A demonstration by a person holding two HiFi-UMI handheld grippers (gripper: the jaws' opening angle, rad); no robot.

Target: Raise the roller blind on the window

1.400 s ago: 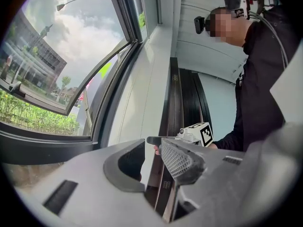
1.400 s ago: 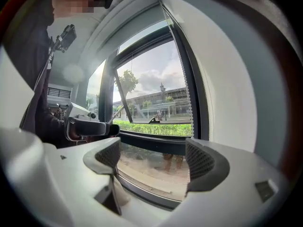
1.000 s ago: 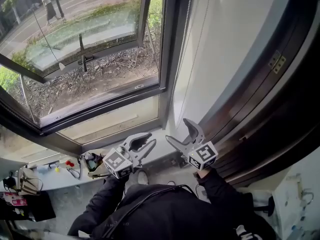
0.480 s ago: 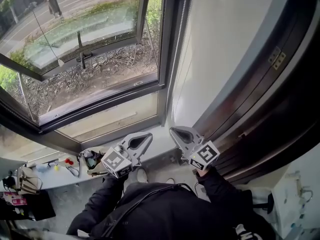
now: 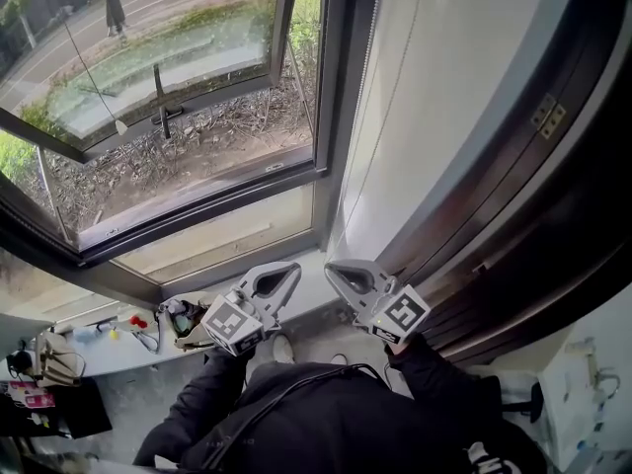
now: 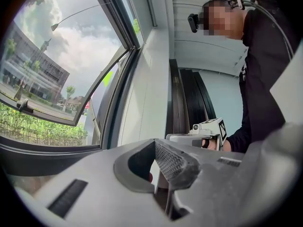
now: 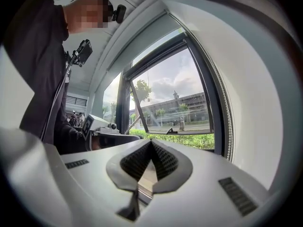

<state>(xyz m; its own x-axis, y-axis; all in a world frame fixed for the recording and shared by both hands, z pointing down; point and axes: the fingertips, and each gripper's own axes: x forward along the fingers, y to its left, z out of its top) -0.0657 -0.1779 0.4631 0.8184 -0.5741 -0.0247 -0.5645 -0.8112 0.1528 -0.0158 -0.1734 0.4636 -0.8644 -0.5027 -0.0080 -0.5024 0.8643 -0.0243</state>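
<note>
1. My left tongs (image 5: 288, 275) are pressed together on nothing. Their jaws have just been closing, with only air between them. My right tongs (image 5: 334, 271) are likewise shut tip to tip and empty.
2. I hold both pairs level and side by side, near each other but apart, over the pale window sill (image 5: 207, 286). They point towards the dark-framed window (image 5: 334, 67). Since neither pair grips anything, I judge this a pause rather than a pull.
3. The white bead chain (image 7: 226, 122) that works the roller blind hangs down the right edge of the frame, next to the white wall reveal (image 5: 444, 97). It is off to the right of my right tongs and clear of them, so nothing is drawing on it now.
4. No blind cloth hangs across any glass I can see, neither the tilted-out sash (image 5: 148, 77) nor the fixed lower pane (image 5: 227, 235). In the right gripper view, sky fills the opening up to its top bar. So, as far as the views reach, the roller blind lies up as the task wants. Whether my own pulling put it there, I cannot tell.
5. The blind's roll and bottom bar appear in no view, and the head view cuts off the window's top. The chain's lower loop is hidden behind the body of my right tongs.
</note>
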